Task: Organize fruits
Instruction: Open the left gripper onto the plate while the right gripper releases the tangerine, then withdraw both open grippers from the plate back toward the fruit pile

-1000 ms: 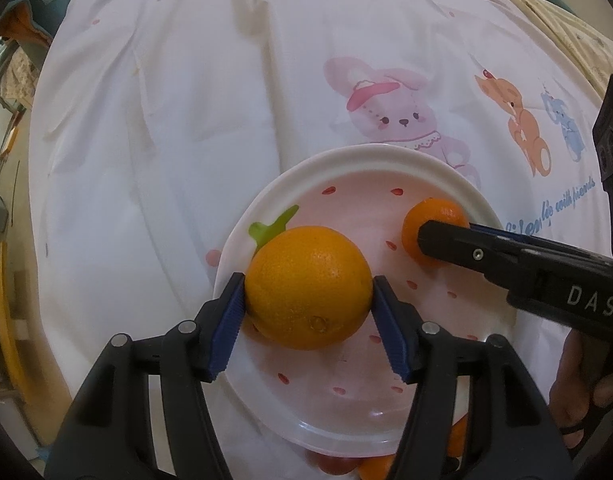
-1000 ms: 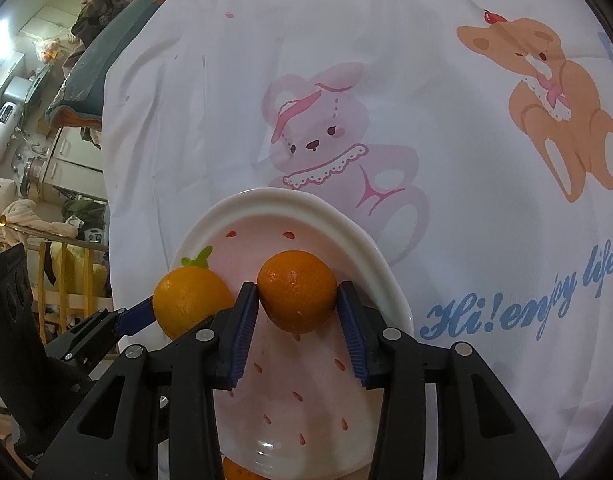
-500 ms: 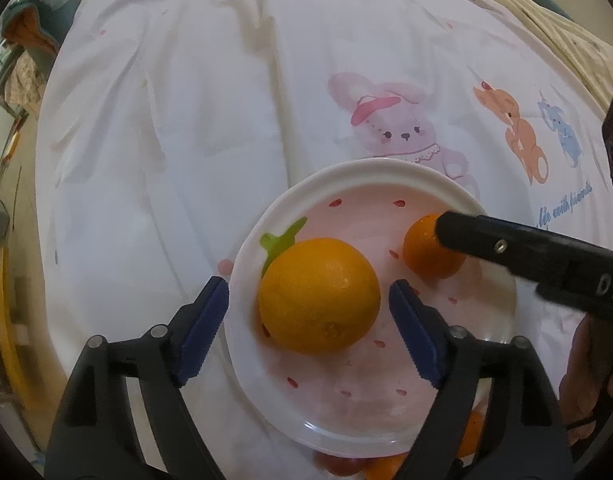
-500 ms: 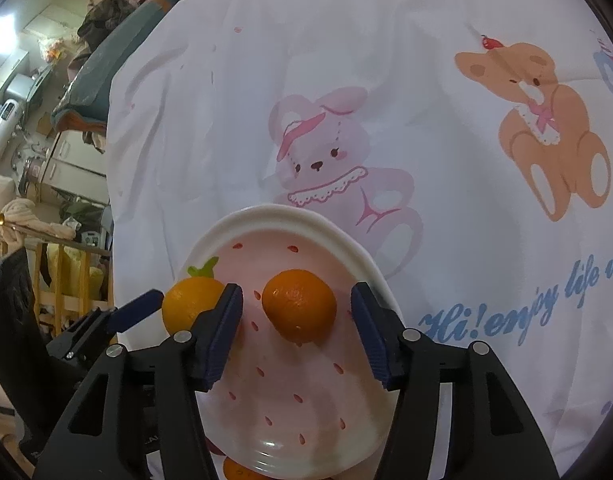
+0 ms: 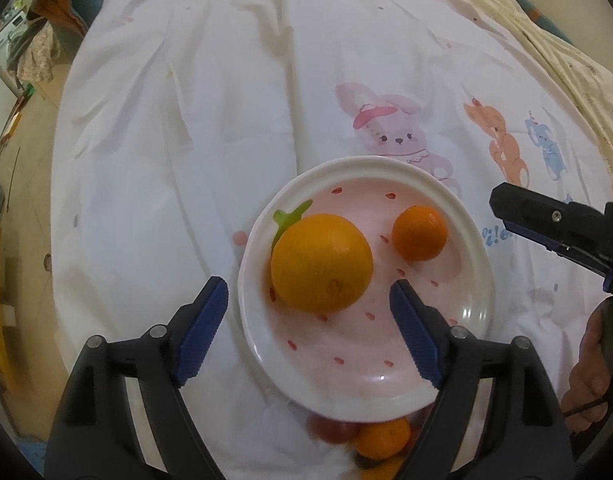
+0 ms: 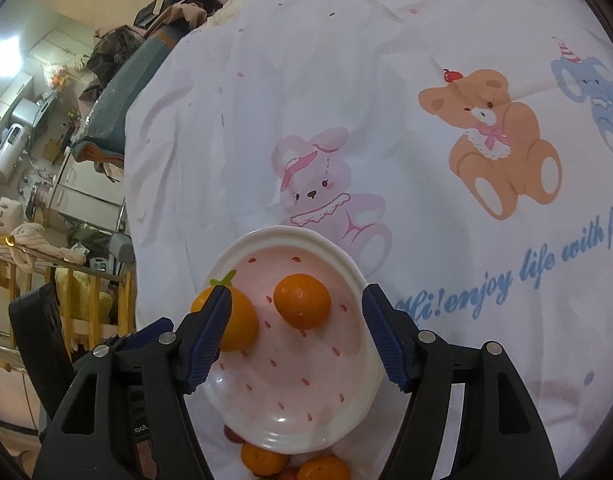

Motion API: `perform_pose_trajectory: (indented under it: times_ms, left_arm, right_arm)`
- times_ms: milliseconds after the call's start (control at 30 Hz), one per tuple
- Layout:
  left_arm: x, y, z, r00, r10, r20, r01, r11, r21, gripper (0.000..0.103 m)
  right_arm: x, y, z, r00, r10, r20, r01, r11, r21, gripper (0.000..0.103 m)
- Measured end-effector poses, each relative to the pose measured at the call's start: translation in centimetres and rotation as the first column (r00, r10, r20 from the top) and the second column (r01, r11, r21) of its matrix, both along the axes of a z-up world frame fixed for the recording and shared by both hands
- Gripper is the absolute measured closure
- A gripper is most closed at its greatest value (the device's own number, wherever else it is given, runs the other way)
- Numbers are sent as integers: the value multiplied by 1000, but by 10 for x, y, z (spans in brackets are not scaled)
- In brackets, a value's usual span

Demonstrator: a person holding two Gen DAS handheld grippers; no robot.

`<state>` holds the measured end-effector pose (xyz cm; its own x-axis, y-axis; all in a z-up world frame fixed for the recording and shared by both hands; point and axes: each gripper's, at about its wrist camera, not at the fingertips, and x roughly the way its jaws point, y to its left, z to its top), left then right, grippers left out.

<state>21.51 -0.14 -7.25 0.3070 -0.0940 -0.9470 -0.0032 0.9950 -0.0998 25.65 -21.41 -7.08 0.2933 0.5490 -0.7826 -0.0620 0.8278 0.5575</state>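
Note:
A large orange (image 5: 321, 262) and a small mandarin (image 5: 419, 233) lie on a white and pink strawberry-patterned plate (image 5: 358, 364) on the bed sheet. My left gripper (image 5: 308, 304) stands open above the plate's near side, its blue pads clear of the orange. In the right wrist view the mandarin (image 6: 302, 301) and the orange (image 6: 236, 318) rest on the plate (image 6: 306, 420). My right gripper (image 6: 296, 312) hangs over them with its jaws still opening and nothing gripped between them. From the right edge of the left wrist view, the right gripper's fingers (image 5: 546, 220) reach in.
Several more small oranges (image 6: 262, 460) and red fruits (image 5: 332, 430) lie just below the plate's near rim. The white sheet (image 6: 426, 120) carries printed cartoon animals. A person's hand (image 5: 590, 384) shows at the right. Furniture and clutter (image 6: 34, 140) stand beyond the bed's left edge.
Both grippers let go of their fruit and opened wide. Both rose and drew back from the plate, leaving the orange and the mandarin lying on it.

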Motion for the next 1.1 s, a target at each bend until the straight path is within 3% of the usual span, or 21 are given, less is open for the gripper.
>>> perform_pose_trajectory:
  times_ms: [267, 767, 967, 1100]
  left_arm:
    - [-22, 7, 25, 999, 11, 49, -11, 1000, 0, 23]
    - [-87, 26, 49, 997, 67, 44, -63, 995, -83, 23]
    - [-118, 21, 38, 995, 98, 6, -96, 989, -114, 23]
    - [-134, 1, 16, 996, 58, -65, -67, 987, -147, 23]
  right_arm:
    - [-20, 8, 17, 999, 20, 39, -20, 1000, -7, 33]
    - [-107, -17, 22, 999, -52, 6, 52, 998, 28, 33]
    - [-132, -32, 17, 995, -92, -24, 92, 996, -6, 33]
    - [-148, -42, 7, 988, -134, -75, 134, 991, -7, 32]
